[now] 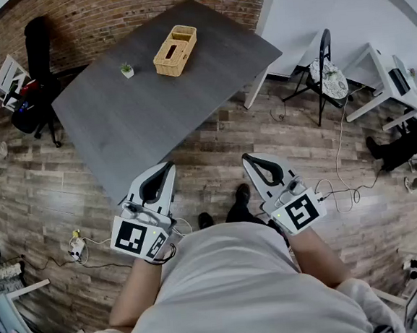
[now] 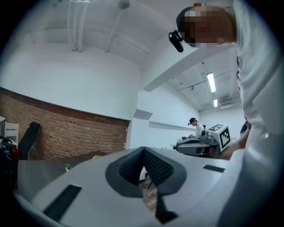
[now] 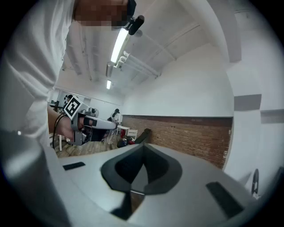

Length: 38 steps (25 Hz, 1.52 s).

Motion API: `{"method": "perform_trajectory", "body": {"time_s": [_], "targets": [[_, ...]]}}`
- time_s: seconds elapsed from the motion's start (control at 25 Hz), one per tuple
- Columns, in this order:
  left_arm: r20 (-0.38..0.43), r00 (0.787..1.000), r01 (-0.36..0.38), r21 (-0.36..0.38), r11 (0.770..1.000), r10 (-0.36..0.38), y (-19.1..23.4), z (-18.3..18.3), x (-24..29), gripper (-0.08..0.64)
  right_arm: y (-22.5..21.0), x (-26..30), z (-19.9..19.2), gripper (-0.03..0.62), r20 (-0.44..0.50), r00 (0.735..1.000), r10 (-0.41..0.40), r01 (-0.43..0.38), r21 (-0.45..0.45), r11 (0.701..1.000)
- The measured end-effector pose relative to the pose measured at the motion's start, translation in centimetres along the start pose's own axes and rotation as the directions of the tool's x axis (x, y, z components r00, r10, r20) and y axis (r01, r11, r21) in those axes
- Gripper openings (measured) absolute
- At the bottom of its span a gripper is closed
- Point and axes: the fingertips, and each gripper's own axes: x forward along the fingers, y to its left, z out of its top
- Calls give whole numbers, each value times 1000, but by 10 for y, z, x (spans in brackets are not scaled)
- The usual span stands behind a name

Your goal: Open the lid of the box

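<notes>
**Inspector:** Left gripper (image 2: 143,150): fingers clenched tip to tip, nothing between them. Right gripper (image 3: 143,147): likewise closed and empty. Both are held level, close against the person's body, short of the near edge of the table (image 1: 139,125).

**Clerk:** Recommended handling?

**Inspector:** In my judgement the approach has not begun. Step up to the table and part the jaws before reaching in. Steady the box (image 1: 175,50) low on one wall with one gripper and take the lid (image 1: 180,38) at an edge with the other. Lift gently, because a light woven box would probably slide or tip if left unsupported. Keep clear of the small potted plant (image 1: 127,71) just beside it.

**Clerk:** Condition of the box?

**Inspector:** It stands on the far part of the table, well apart from both grippers. It is tan, woven and oblong. The lid has a long slot and appears seated. Whether it is hinged cannot be made out at this range.
</notes>
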Motion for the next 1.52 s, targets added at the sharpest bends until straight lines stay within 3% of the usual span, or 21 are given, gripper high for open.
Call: {"method": "perform_trajectory", "body": {"time_s": [0.8,1.24,1.52], "targets": [[-28,999,-38,-16,999,37,-1,-11,62,11,-69,7,-14,5,21,999,25,-26,45,999],[-64,997,-42,-39,998,40,-8,-31,133,11,-129,11,-52,6,-49,997,62,-58,84,995],[-93,995,-42,-39,998,39,-16,-39,188,11,-188,3,-74,70,-71,995,68,-61,93,994]]}}
